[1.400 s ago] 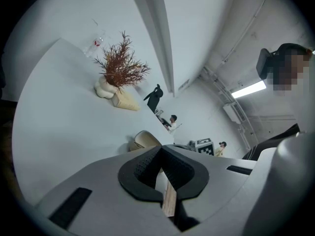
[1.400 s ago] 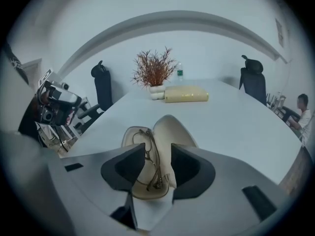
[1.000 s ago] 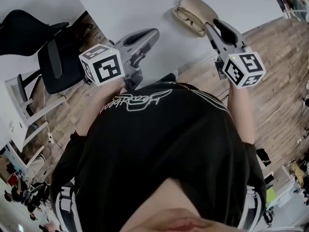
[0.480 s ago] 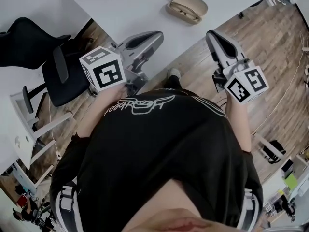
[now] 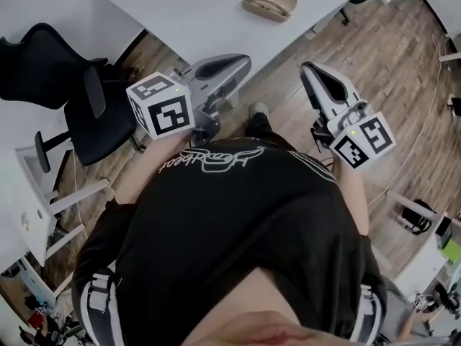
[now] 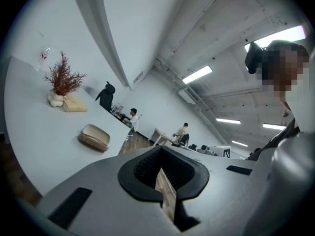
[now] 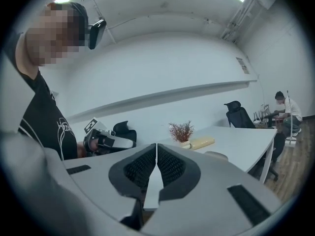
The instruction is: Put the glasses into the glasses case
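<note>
The tan glasses case [image 5: 269, 1] lies with its lid down on the white table [image 5: 187, 13]; no glasses show. Both grippers hang over the wooden floor, well back from the table. My left gripper [image 5: 243, 63] is shut and empty, and the case [image 6: 96, 136] lies far ahead of its closed jaws [image 6: 160, 170]. My right gripper [image 5: 307, 71] is also shut with nothing in it; its pads meet [image 7: 156, 145], and only the top of the case [image 7: 216, 155] peeks over its body.
A black office chair [image 5: 65, 78] stands left of the table's corner. A dried plant in a pot [image 6: 62, 80] and a beige block [image 6: 75, 104] sit at the table's far end. People sit at distant desks [image 6: 183, 132].
Both grippers have drawn back from the table over the floor. The right gripper, which was at the case, has come away from it with shut jaws. The case now lies farther off.
</note>
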The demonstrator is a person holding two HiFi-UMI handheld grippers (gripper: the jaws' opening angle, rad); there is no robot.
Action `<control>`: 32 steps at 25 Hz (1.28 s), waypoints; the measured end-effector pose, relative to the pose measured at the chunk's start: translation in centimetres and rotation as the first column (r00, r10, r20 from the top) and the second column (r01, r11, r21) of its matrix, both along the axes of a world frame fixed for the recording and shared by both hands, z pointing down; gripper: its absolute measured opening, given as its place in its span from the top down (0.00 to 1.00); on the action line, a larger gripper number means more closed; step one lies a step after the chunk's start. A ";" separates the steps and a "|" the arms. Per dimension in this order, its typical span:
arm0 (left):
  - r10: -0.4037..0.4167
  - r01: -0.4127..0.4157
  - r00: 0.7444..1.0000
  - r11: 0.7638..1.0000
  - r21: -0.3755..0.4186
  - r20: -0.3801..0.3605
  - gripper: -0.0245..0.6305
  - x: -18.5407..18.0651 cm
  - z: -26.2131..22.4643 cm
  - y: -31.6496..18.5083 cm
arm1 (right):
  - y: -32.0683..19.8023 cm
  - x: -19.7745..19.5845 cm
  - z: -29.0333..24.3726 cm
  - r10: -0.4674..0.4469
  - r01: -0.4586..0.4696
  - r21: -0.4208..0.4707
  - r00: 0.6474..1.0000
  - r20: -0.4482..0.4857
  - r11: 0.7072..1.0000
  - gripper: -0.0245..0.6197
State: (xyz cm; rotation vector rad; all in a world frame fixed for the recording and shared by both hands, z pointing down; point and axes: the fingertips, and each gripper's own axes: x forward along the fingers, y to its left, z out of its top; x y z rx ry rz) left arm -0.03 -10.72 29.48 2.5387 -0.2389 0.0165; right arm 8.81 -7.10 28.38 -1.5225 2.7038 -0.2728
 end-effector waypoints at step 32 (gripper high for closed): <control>0.074 -0.076 0.997 0.992 0.100 0.023 0.95 -1.6 0.6 6.8 | 6.7 -5.4 2.8 -0.068 0.073 -0.094 0.996 0.054 0.993 0.94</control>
